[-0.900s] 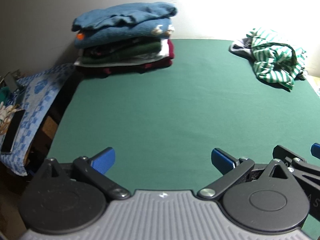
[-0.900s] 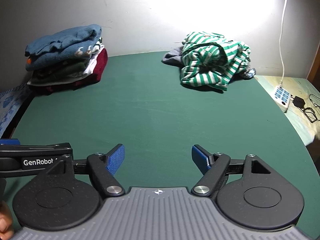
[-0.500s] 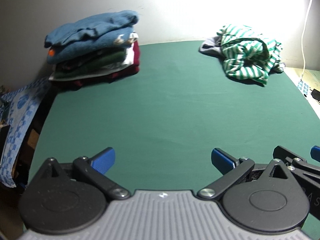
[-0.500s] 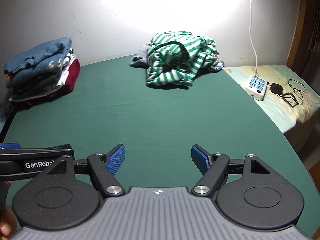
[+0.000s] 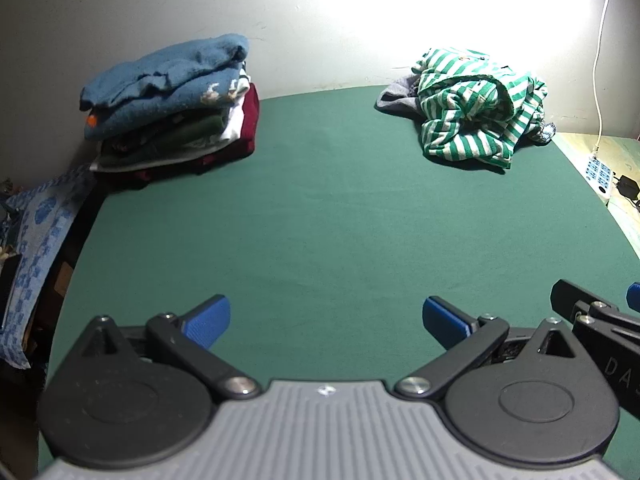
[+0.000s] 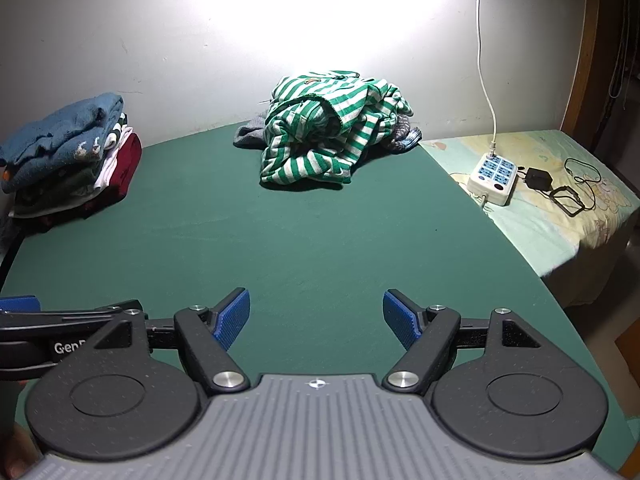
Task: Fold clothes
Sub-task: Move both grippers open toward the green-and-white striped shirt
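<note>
Green cloth-covered table [image 5: 320, 208], wide bare middle. Far left corner by the wall: stack of folded clothes [image 5: 172, 108], blue knit on top, dark red at the bottom. Far right, well apart from the stack: crumpled green-and-white striped garment [image 6: 324, 132] over a grey piece. Beside the table's right edge, a bed [image 6: 560, 216] carrying a white power strip [image 6: 494, 174] and a black adapter [image 6: 538, 178].

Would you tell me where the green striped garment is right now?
The green striped garment lies crumpled at the table's far edge by the wall, right of the folded stack.
</note>
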A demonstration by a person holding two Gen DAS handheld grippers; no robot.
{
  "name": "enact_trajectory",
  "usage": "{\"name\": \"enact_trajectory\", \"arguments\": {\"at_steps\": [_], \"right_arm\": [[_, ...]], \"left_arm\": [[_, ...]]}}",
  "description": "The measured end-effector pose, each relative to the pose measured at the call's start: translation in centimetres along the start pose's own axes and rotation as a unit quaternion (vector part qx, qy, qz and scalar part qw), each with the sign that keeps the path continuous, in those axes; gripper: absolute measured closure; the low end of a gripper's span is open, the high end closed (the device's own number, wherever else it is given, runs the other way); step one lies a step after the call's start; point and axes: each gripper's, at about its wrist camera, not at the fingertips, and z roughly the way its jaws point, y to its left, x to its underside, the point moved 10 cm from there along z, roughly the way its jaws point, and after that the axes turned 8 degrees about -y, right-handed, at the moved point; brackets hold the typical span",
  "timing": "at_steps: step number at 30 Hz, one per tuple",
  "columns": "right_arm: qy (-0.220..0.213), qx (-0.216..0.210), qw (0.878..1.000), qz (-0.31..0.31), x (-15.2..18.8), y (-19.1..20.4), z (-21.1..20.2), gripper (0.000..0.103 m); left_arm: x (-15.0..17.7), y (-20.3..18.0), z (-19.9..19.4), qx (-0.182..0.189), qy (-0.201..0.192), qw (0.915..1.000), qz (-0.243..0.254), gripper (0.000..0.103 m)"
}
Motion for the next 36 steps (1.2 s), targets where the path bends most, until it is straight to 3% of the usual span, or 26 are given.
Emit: {"name": "enact_trajectory", "arguments": {"at_steps": [36], "right_arm": [[-0.006, -0.037, 0.999, -0.021, -0.8, -4.8, 0.7, 0.026]], "left_arm": [[-0.4, -4.5, -1.7, -0.042, 0.005, 0.9991, 0.003, 0.000]]}}
